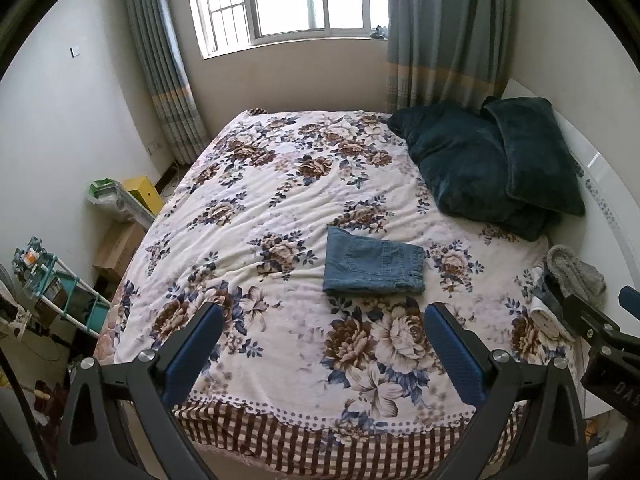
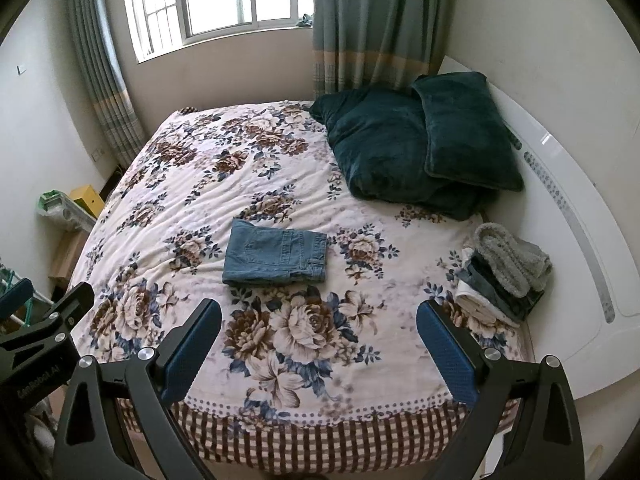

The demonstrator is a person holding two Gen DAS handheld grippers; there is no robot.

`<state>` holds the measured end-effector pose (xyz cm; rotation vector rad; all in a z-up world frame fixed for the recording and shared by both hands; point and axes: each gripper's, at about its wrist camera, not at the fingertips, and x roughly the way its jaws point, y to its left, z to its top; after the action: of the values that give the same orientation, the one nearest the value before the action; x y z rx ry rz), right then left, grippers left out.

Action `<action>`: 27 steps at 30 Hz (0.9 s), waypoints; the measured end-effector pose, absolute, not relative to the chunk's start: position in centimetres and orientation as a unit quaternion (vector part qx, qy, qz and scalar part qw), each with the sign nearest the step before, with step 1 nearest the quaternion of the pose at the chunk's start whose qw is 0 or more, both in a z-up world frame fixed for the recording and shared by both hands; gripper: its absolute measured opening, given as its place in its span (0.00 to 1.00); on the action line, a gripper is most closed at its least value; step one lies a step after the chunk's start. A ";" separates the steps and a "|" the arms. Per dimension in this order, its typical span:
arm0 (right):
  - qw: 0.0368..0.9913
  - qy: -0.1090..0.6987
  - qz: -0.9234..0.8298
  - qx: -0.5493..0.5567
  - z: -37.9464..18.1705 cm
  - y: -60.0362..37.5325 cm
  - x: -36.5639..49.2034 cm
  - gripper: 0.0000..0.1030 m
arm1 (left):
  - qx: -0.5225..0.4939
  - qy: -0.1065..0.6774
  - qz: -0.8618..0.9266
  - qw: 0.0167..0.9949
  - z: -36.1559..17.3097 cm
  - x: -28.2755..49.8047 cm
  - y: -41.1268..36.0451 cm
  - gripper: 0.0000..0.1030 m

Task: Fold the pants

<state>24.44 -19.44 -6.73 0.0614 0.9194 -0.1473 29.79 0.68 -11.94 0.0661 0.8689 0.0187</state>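
A pair of blue denim pants (image 1: 372,266) lies folded into a compact rectangle on the floral bedspread (image 1: 280,200), back pocket up; it also shows in the right wrist view (image 2: 276,256). My left gripper (image 1: 322,312) is open and empty, held above the near part of the bed, short of the pants. My right gripper (image 2: 318,308) is open and empty, also short of the pants. Each gripper shows at the edge of the other's view.
Two dark teal pillows (image 2: 412,144) lie at the back right by the white headboard (image 2: 560,200). A stack of folded clothes topped by a grey fuzzy piece (image 2: 504,272) sits at the right edge. Boxes and a shelf rack (image 1: 60,288) stand left of the bed.
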 end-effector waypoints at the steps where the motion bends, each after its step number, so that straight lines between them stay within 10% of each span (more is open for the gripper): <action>1: 0.893 0.444 -0.071 0.028 -6.5 -19.4 24.4 0.97 | 0.032 0.421 0.010 0.906 -11.9 29.8 0.6 1.00; 27: 0.894 0.443 -0.066 0.030 -6.7 -18.9 24.3 0.97 | 0.031 0.419 0.016 0.907 -11.4 29.4 1.1 1.00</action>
<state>24.27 -18.93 -6.71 0.0618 0.9184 -0.1376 29.40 1.08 -11.35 0.0632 0.8654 0.0335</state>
